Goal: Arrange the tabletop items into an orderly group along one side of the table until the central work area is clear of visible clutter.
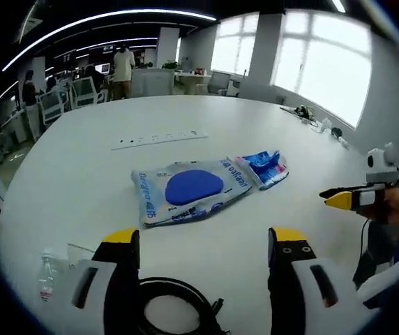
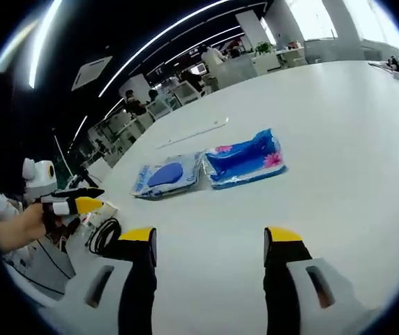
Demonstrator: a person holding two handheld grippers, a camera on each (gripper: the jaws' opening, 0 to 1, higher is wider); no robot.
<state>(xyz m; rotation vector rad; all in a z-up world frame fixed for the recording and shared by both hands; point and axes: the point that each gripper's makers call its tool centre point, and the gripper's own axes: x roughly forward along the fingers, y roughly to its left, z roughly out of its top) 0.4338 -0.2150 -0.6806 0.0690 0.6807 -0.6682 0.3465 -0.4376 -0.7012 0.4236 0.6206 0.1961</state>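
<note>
A clear packet with a round blue pad (image 1: 185, 190) (image 2: 166, 176) lies flat near the middle of the white table (image 1: 81, 181). A blue packet with pink flowers (image 1: 266, 167) (image 2: 245, 159) touches its side. My left gripper (image 1: 205, 241) is open, short of both packets, with a black cable coil (image 1: 175, 307) (image 2: 103, 236) low between its jaws. My right gripper (image 2: 210, 241) is open over bare table, nothing between its jaws. Each gripper shows in the other's view, held by a hand: the right gripper (image 1: 349, 199) and the left gripper (image 2: 81, 204).
A white power strip (image 1: 159, 137) (image 2: 194, 132) lies beyond the packets. A small clear bottle (image 1: 46, 279) stands at the near left edge. Small items (image 1: 311, 118) sit at the far right edge. Chairs and people (image 1: 121, 70) are past the table.
</note>
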